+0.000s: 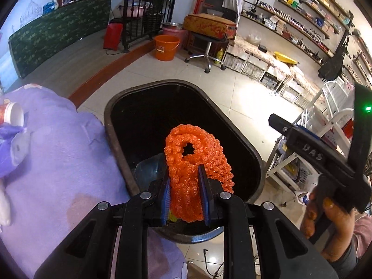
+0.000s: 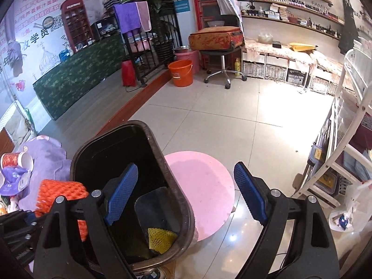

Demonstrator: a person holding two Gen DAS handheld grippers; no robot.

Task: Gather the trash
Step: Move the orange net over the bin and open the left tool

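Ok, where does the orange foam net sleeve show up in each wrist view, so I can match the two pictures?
Left wrist: the orange foam net sleeve sits lower centre, pinched in the left gripper above the black oval trash bin.
Right wrist: the sleeve is at lower left, beside the bin's left rim, behind the open right gripper.
Shared landmark: the orange plastic bucket on the tiled floor.

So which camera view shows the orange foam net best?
The left wrist view: the orange foam net fills the centre, clamped between the left tongs above the black bin. The right wrist view shows only part of it at the left edge.
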